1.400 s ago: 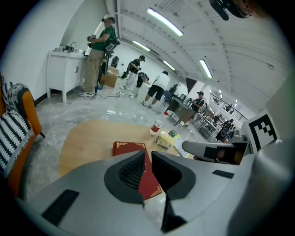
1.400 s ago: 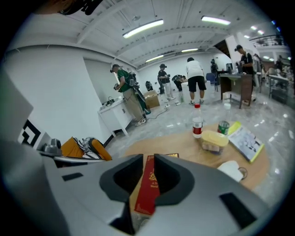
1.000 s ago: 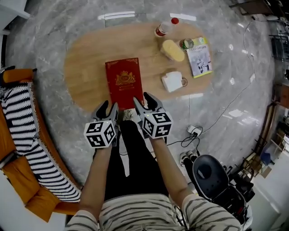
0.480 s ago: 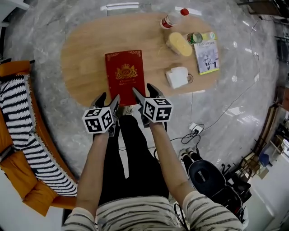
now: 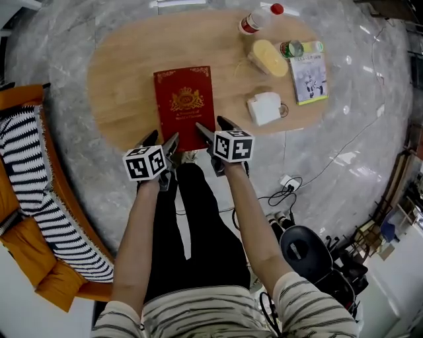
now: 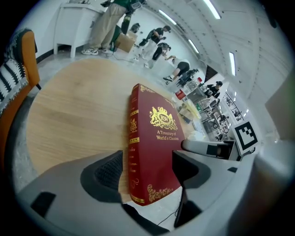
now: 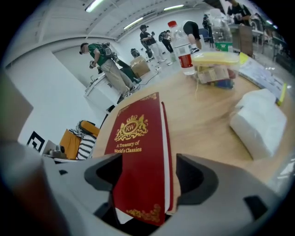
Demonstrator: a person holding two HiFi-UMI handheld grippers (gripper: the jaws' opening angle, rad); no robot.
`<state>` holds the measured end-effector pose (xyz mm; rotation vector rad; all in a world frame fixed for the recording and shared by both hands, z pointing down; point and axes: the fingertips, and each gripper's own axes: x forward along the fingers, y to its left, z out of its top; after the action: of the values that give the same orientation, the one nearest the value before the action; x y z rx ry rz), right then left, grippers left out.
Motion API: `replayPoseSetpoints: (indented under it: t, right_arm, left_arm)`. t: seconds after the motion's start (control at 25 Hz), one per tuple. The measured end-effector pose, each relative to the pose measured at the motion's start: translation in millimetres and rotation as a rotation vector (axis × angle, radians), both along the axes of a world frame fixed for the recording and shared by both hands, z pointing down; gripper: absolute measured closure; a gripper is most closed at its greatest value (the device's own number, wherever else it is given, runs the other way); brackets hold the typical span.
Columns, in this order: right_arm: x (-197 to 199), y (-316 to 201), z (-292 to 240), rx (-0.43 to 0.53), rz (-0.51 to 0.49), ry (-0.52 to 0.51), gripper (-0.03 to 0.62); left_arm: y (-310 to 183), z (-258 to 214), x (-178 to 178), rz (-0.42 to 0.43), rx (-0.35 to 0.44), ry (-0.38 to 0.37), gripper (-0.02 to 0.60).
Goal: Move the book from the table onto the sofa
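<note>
A red hardcover book (image 5: 185, 105) with gold print lies flat on the oval wooden table (image 5: 125, 79), its near end over the table's front edge. My left gripper (image 5: 162, 139) straddles the book's near left corner, spine side. My right gripper (image 5: 213, 125) straddles the near right corner. Both have just been opening and stand wide, with the book (image 6: 156, 138) between the pads of the left gripper (image 6: 146, 169) and no pad pressing. The right gripper (image 7: 147, 177) likewise has the book (image 7: 138, 152) between its pads. An orange sofa (image 5: 26, 251) with a striped blanket stands at the left.
At the table's far right stand a bottle (image 5: 258, 20), a yellow-lidded box (image 5: 268, 58), a can (image 5: 291, 48), a booklet (image 5: 309, 76) and a white tissue pack (image 5: 264, 109). A black office chair (image 5: 304, 254) and cables (image 5: 284, 181) are on the floor at the right. People stand far off.
Both grippers have sunk toward the table's front edge and their jaws have spread wider. Their fingers now reach around the book's near corners. The book lies where it was.
</note>
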<state>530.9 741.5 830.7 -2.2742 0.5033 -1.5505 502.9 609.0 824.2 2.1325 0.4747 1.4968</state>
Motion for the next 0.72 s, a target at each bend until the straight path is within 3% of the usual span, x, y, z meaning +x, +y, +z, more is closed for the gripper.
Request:
replayPoseSetpoints:
  t: [0.28,0.72]
  right_arm:
    - [-3.2,-5.4,18.0,0.042,-0.010,-0.041,0.233]
    - [-7.0,-18.5,25.1,0.108,-0.033,-0.066,0.232]
  left_arm:
    - [8.2,14.5,-2.1,0.004,-0.045,-0.030,0.253]
    - [19.6,23.8,-0.1,0.030,-0.052,-0.029,0.252]
